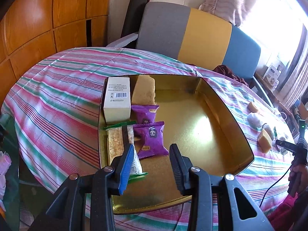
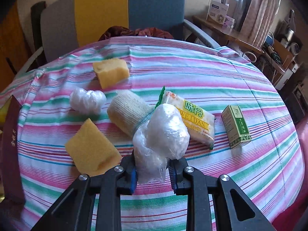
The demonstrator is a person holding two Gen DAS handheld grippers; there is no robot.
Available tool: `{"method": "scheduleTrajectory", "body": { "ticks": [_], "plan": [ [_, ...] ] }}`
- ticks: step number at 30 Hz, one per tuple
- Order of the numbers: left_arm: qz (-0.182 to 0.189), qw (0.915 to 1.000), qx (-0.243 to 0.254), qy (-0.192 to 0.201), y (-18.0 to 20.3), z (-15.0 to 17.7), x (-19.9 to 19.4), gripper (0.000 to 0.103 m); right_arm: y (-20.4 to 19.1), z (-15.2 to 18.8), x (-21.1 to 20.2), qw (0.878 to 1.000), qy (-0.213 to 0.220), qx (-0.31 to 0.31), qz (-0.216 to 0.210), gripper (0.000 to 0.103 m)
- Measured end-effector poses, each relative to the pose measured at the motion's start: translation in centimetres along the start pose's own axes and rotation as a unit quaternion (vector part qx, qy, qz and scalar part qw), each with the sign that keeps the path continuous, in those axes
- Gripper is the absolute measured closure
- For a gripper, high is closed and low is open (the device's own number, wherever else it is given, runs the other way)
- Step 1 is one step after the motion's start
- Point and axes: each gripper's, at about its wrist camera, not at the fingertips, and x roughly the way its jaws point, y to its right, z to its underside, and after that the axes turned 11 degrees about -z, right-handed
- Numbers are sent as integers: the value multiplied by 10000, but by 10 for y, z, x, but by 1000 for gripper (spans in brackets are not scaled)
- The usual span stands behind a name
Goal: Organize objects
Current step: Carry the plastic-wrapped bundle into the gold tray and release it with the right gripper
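A gold tin tray (image 1: 221, 104) lies on the striped cloth and holds a white box (image 1: 117, 100), a yellow sponge (image 1: 144, 92), two purple snack packets (image 1: 152, 138) and a green-edged biscuit pack (image 1: 119, 140). My left gripper (image 1: 152, 148) is open and empty above the tray's near part. My right gripper (image 2: 153, 158) is shut on a white plastic-wrapped bundle (image 2: 163, 132), held just above the cloth. Around it lie two yellow sponges (image 2: 92, 148), a second wrapped ball (image 2: 86, 101), a bandage roll (image 2: 129, 111), a Weidan packet (image 2: 196, 119) and a green box (image 2: 235, 126).
A grey, yellow and blue chair (image 1: 184, 32) stands behind the table. The dark red edge of the tin (image 2: 9, 134) shows at the left of the right wrist view. A wooden side table (image 2: 231, 34) with boxes stands at the far right. The right hand's gripper (image 1: 294, 150) shows at the tray's right.
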Motion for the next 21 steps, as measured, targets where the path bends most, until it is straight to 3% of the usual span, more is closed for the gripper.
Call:
{"method": "scheduleTrajectory", "body": {
  "ticks": [6, 12, 16, 21],
  "plan": [
    [34, 10000, -50, -19, -3, 1, 1, 65, -26, -2, -32, 9985, 342, -146, -414, 77],
    [26, 9997, -239, -20, -17, -3, 3, 65, -98, -2, -61, 9888, 578, -706, -1185, 77],
    [-89, 9989, -451, 57, -37, -7, 1, 65, -174, 7, -72, 9703, 527, -1267, -1994, 77],
    [-262, 9970, -728, 75, -63, -7, 0, 65, -274, 41, -61, 9381, 103, -2054, -2788, 76]
  ]
}}
